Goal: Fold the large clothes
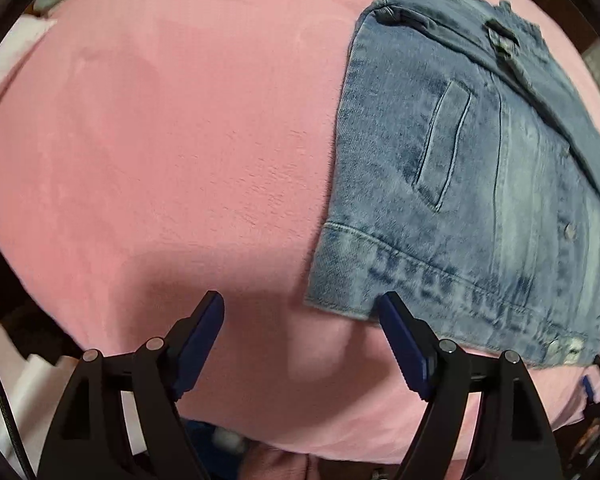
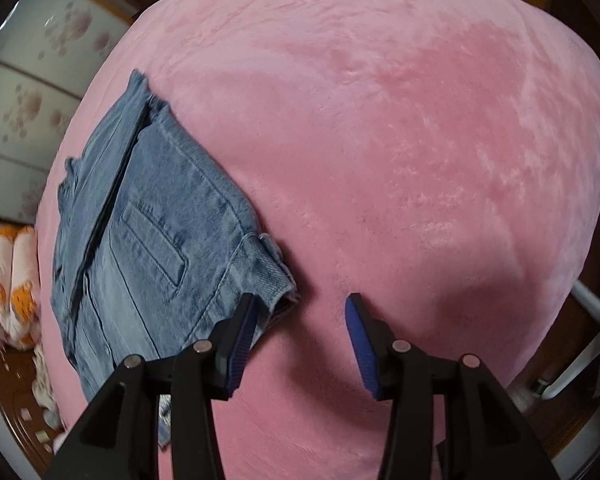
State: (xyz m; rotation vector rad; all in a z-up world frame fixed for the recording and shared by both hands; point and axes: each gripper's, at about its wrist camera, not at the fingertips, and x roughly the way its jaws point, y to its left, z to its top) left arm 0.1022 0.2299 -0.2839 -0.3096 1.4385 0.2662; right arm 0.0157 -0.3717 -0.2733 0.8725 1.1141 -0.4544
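A blue denim jacket [image 1: 472,184] lies folded flat on a pink plush blanket [image 1: 172,152], at the right of the left wrist view. It also shows in the right wrist view [image 2: 148,240], at the left. My left gripper [image 1: 300,308] is open and empty above the blanket, with its right fingertip at the jacket's lower left hem corner. My right gripper [image 2: 300,308] is open and empty, with its left finger over the jacket's near right corner.
The pink blanket [image 2: 400,140] covers a raised surface that drops off at its edges. A floral patterned cabinet [image 2: 24,92] stands at the left. Orange-and-white patterned cloth [image 2: 12,280] lies on the wooden floor. A white frame [image 2: 592,320] stands at the right.
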